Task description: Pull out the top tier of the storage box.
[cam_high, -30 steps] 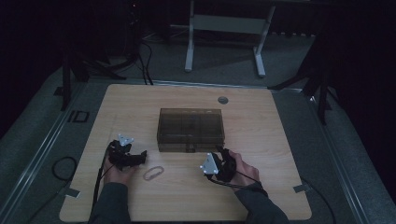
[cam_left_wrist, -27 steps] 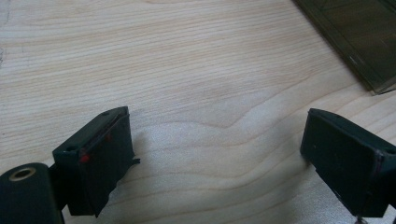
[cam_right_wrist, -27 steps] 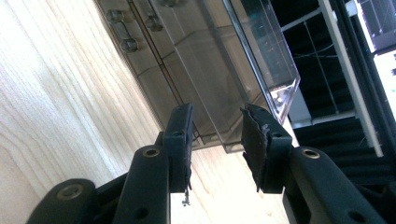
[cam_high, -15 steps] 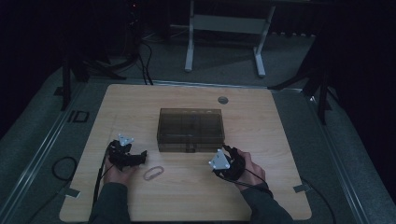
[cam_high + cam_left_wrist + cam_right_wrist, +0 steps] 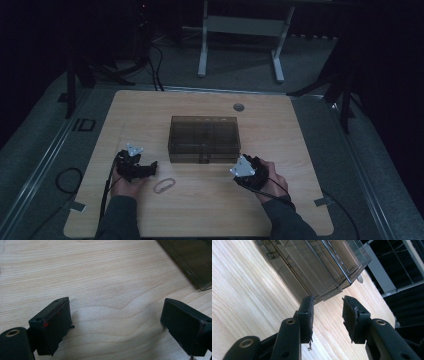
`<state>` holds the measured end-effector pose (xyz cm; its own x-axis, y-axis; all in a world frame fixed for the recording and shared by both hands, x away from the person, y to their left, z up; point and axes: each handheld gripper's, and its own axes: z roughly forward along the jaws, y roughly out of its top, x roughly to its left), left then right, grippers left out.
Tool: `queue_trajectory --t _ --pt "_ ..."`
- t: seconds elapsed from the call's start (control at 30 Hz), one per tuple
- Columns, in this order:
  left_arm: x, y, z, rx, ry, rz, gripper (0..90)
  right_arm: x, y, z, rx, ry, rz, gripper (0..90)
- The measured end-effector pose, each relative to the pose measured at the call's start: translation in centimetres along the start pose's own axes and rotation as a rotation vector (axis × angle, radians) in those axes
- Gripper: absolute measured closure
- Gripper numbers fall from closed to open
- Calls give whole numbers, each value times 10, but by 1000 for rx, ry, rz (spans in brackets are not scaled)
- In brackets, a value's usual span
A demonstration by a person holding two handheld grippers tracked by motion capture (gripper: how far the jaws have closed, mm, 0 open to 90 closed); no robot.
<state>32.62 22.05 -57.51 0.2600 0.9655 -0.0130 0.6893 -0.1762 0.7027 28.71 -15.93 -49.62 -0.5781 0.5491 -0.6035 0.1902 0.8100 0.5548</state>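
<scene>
Your left claw stands wide open over bare wood, holding nothing, its tips just short of the box's near left corner. Your right claw is about half open (its jaws have just been opening), with nothing between them, aimed at the box's near right corner but apart from it. A rubber band lies on the table between your hands. Beyond them sits the smoky clear box, lid down, mid-table. No readable writing on it.

Dark lab, wooden table, floor cables, metal stand
</scene>
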Motion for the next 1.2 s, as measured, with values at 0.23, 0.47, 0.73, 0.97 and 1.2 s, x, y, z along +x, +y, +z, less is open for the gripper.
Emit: queue_trajectory --t 0.23,0.47,0.73,0.97,1.2 --pt "0 0 -1 -7 -10 13 131 -10 -6 3 -8 77 99 580" --pt "-1 1 -4 11 -7 6 201 -19 -11 5 -20 142 188 563" --pt "-1 2 -9 34 -12 9 324 -24 -14 10 -46 207 255 550" --pt "-6 4 -15 3 -60 5 424 -29 -15 14 -81 246 314 548" --pt "-6 6 -24 -75 -164 -15 519 -31 -16 18 -101 279 351 547"
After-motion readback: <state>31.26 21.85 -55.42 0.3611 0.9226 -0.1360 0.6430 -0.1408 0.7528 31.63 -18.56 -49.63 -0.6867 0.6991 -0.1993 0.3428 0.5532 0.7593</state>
